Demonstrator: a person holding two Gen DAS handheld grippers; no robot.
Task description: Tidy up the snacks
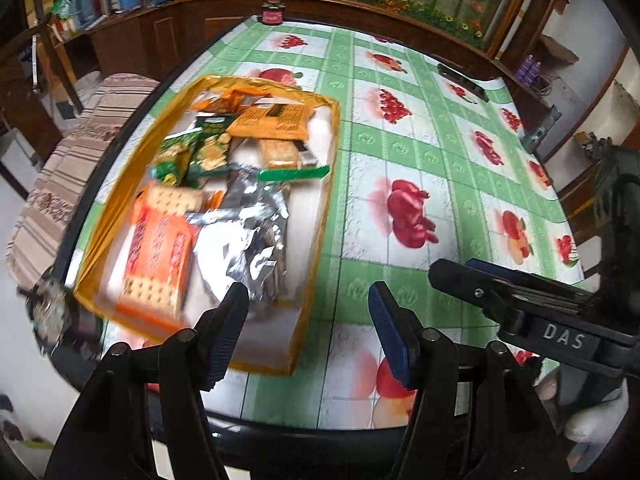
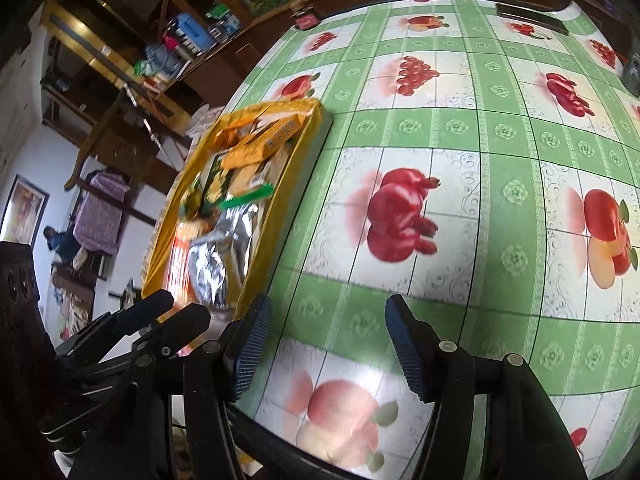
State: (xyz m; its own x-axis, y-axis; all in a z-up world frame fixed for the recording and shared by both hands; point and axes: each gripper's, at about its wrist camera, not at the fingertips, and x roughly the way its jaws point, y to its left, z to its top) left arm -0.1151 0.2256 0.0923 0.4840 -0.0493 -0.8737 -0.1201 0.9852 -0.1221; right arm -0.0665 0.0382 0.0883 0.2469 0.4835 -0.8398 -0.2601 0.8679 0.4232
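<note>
Left wrist view: my left gripper [image 1: 308, 332] gapes wide and holds nothing, with the yellow tray [image 1: 320, 216] of snack packets [image 1: 160, 248] just ahead-left, long axis running away from me. My right gripper [image 2: 326, 344], also wide and holding nothing, sits farther off over bare tablecloth [image 2: 460, 128], tray [image 2: 280, 184] to its left near the table's left edge; open room lies right.

**Shiny stuff everywhere on this table**

The tablecloth [image 1: 400, 152] looks like glossy vinyl with an embossed texture. The yellow tray [image 1: 320, 208] reads as smooth plastic. The silver packet [image 1: 244, 232] is crinkly foil, and the orange cracker pack [image 1: 160, 252] is slick wrapper. The gripper pads [image 2: 408, 352] are ribbed blue rubber on matt black plastic.
</note>
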